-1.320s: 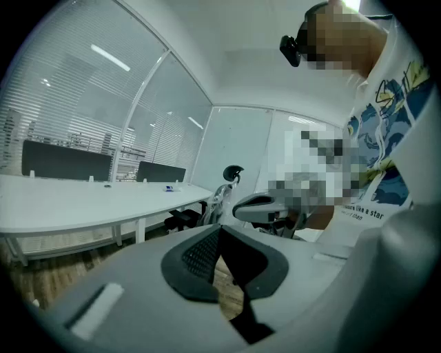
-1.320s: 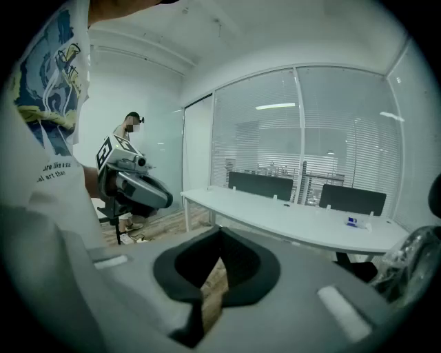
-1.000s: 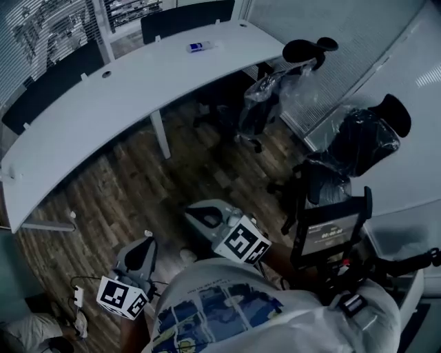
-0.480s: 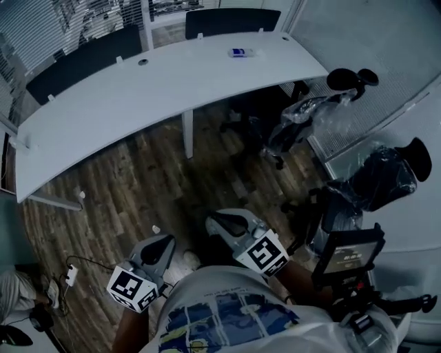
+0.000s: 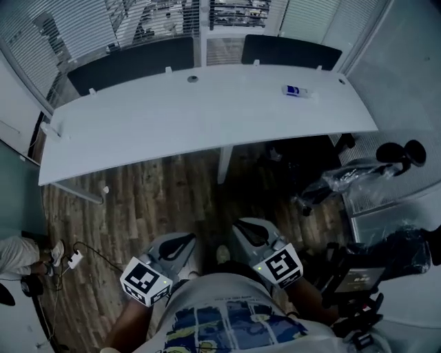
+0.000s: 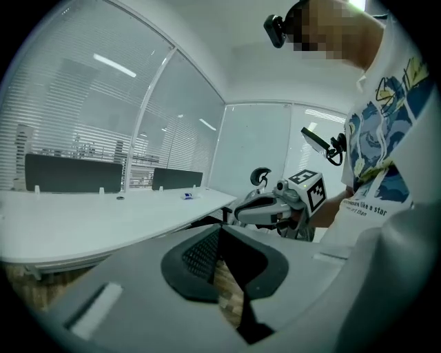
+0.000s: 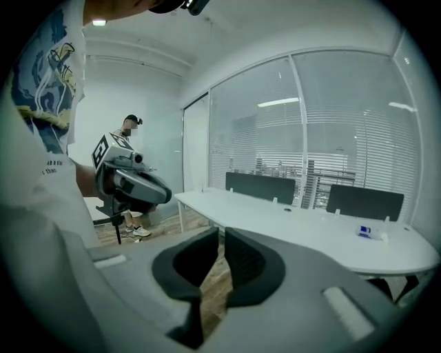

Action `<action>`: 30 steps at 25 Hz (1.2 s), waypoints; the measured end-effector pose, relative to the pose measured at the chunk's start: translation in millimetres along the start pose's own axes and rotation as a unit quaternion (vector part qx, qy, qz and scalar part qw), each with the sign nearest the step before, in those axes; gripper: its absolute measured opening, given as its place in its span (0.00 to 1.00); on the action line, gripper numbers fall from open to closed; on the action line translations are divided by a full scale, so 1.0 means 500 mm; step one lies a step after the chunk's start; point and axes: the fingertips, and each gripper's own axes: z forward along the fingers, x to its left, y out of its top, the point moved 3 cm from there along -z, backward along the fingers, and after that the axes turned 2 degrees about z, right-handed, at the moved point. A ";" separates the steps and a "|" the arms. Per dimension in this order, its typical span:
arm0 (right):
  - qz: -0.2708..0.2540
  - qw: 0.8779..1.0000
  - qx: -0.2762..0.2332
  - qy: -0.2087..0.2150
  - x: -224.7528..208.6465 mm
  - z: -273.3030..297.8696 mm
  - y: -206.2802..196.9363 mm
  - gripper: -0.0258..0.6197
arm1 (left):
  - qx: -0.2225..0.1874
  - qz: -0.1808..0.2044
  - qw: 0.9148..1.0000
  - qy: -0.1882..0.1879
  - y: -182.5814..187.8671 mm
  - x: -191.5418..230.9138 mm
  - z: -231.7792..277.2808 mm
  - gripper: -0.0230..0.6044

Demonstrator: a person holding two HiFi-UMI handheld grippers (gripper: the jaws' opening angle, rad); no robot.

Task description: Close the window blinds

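The left gripper point(image 6: 219, 236) has its jaws closed tip to tip on nothing; only wood floor point(image 6: 231, 296) shows below them. The right gripper point(image 7: 222, 238) has its jaws parted by a thin slit, and nothing is between them either. In the head view both grippers hang low, close to the person's shirt point(image 5: 227, 320), on the near side of the long white desk point(image 5: 207, 114) and well apart from it.

The window blinds point(image 5: 238, 12) hang beyond the far edge of the desk, behind the dark partition screens point(image 5: 131, 58). Their slats look tilted open, since buildings outside show through them. I cannot make out a cord or wand.

By my reading the task has not started. Neither gripper is near the blinds, and the desk stands between them. What is left is getting round or across the desk, finding the control, gripping it and turning the slats shut.
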 end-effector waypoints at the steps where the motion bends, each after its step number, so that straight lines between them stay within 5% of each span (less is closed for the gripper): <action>1: -0.006 1.000 -0.002 0.003 -0.025 0.009 0.007 0.07 | -0.002 0.002 1.000 0.005 0.013 0.012 0.020 0.04; 13: 0.010 1.000 0.010 0.026 -0.196 0.131 0.013 0.07 | -0.006 -0.017 0.999 0.030 0.073 0.139 0.139 0.04; 30: 0.030 0.998 -0.007 -0.058 -0.357 0.450 0.164 0.07 | -0.020 0.016 1.000 -0.009 0.140 0.533 0.151 0.04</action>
